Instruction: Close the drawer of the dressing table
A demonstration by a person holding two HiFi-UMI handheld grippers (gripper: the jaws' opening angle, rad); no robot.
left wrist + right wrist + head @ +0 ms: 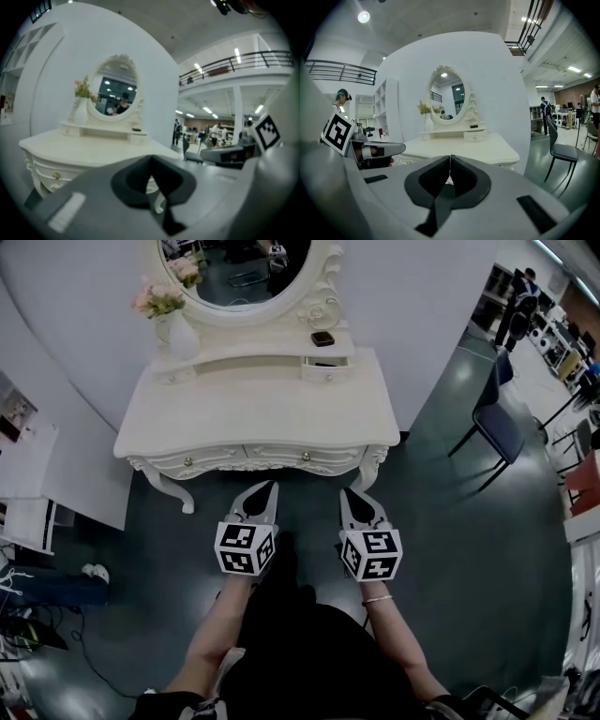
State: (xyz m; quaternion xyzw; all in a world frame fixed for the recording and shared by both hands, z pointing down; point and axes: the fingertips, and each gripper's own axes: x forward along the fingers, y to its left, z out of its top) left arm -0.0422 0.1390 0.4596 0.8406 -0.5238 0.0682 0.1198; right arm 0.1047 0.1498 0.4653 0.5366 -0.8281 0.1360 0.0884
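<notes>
The white dressing table (262, 413) stands against the curved wall, straight ahead of me. On its upper shelf the small right drawer (325, 368) sticks out a little from the shelf front, as also shown by the drawer (474, 136) in the right gripper view. The front drawers with gold knobs (306, 457) sit flush. My left gripper (270, 486) and right gripper (346, 493) hover side by side over the floor just short of the table's front edge. Both are shut with nothing in them; the left gripper (151, 174) and right gripper (450, 161) show their jaws meeting.
A vase of flowers (183, 334) stands on the shelf's left, a small black object (322, 337) on its right, under the oval mirror (244, 273). A blue chair (497, 423) is at the right. White furniture (37, 474) and cables (28, 615) lie at the left.
</notes>
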